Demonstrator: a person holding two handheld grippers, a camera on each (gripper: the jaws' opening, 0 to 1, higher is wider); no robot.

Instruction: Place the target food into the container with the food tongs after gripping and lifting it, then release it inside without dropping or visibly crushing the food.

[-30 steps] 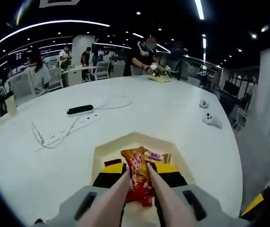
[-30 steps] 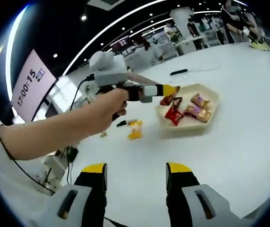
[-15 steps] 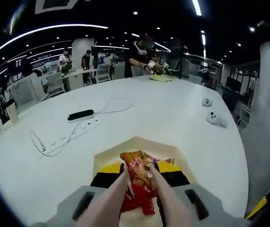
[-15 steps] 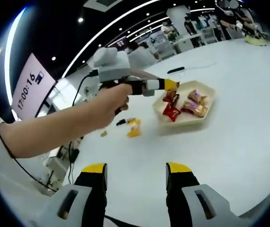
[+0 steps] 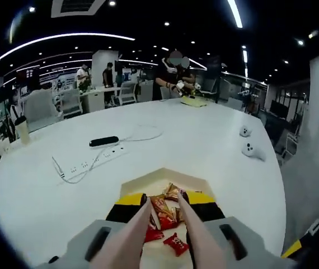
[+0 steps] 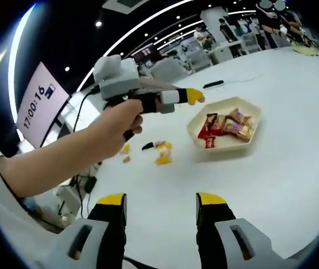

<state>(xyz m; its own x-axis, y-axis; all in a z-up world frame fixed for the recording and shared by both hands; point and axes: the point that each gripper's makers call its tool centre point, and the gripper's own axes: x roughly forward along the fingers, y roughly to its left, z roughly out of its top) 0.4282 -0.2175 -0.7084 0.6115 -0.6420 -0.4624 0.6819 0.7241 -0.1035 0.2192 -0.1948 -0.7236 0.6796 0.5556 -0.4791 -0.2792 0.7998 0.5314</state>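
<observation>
1. Since 0.5 s ago, when the tongs (image 5: pixel 165 224) pinched a red snack packet above the tray (image 5: pixel 142 185), that packet has dropped out of them; the red packet (image 5: pixel 176 244) lies loose in the tray with the other packets (image 6: pixel 226 126).
2. Release looks done, with nothing spilled beside the tray and no crushing visible.
3. Left gripper (image 5: pixel 165 210): jaws are clamped on the tongs' 2 arms, whose tips stand slightly apart over the tray. In the right gripper view the left gripper (image 6: pixel 196 96) sits raised above the tray's near edge.
4. Right gripper (image 6: pixel 162 204): jaws apart, nothing between them, well back from the tray.
5. Materials:
   - tray: cream, hexagonal, shallow, rigid
   - packets: glossy crinkled foil, red and gold
   - tongs: smooth, pale pink
   - table (image 5: pixel 204 134): white, smooth, curved edge
6. 1 yellow packet (image 6: pixel 163 152) lies on the table near the tray, so probably more picks to do.
</observation>
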